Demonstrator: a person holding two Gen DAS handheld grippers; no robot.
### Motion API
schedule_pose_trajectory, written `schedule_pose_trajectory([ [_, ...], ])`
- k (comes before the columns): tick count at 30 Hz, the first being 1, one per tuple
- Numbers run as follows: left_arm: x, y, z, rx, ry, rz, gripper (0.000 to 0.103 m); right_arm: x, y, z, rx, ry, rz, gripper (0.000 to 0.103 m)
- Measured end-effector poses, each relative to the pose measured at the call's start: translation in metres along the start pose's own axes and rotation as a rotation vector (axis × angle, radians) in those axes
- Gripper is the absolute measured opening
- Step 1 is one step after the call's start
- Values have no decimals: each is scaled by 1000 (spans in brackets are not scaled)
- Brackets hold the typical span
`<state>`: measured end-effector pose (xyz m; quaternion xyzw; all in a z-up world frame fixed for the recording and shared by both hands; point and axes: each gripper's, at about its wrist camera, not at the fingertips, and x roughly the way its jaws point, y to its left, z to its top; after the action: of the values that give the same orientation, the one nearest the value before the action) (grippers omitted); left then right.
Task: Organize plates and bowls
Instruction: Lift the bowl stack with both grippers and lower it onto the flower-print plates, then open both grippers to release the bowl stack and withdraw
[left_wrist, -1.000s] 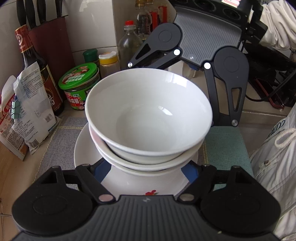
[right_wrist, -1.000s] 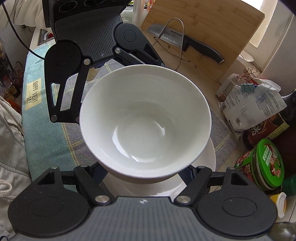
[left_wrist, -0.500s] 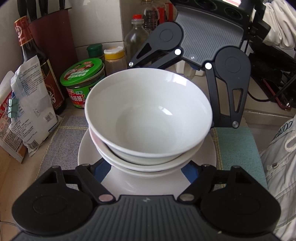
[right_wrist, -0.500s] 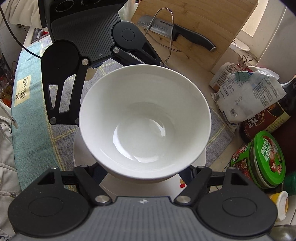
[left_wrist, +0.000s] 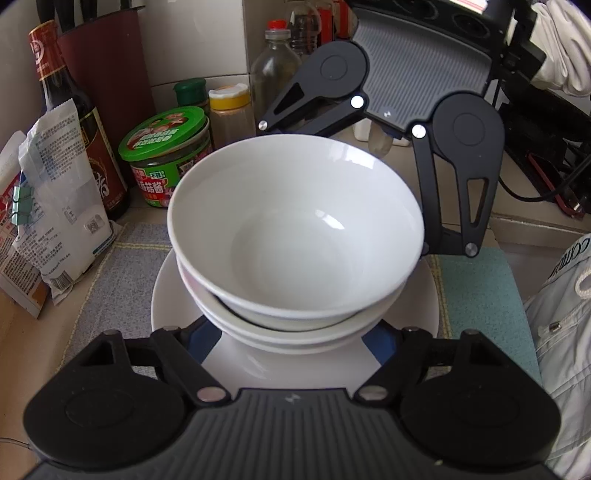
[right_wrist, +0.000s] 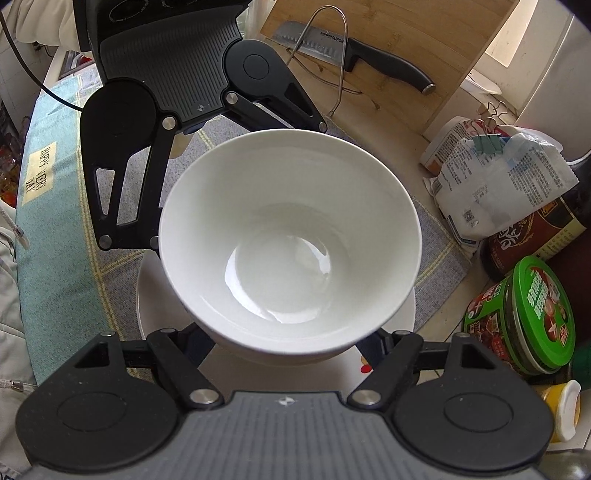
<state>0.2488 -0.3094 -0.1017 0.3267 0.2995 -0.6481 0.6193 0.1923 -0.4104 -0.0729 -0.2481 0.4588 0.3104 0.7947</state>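
On the left of the left wrist view stand one clipped white packet, one dark sauce bottle and one green-lidded jar, with one green-capped and one yellow-capped shaker behind the jar. In the middle, a stack of bowls rests on one white plate, which lies on a grey checked mat. The rims show three nested white bowls, the top one sitting a little tilted. Further right, a teal cloth covers the counter, and a person's pale sleeve fills the right edge.

The left gripper has its two blue-padded fingers on either side of the stack's lower part, just above the plate; the pads sit against the bowls, though the fingertips are hidden under the rims. The right gripper comes from the opposite side, its fingers likewise set around the base of the stack. In its view the fingertips vanish under the top bowl, so actual contact cannot be told. That view also shows, beyond the stack, one wooden cutting board with one black-handled knife against it.
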Motion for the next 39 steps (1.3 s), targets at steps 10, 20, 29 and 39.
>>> schedule_pose_trajectory([
  [10, -1, 2, -2, -23, -9, 10, 82, 0, 0, 0, 12, -6, -7, 83],
  [20, -9, -10, -3, -10, -33, 85, 98, -9, 0, 0, 40, -56, -19, 103],
  [29, -49, -41, -19, -84, -145, 268, 102, -20, 15, -2, 91, -33, -114, 103],
  [39, -97, -76, -52, -377, -295, 493, 102, -39, 72, 12, 500, 57, -416, 103],
])
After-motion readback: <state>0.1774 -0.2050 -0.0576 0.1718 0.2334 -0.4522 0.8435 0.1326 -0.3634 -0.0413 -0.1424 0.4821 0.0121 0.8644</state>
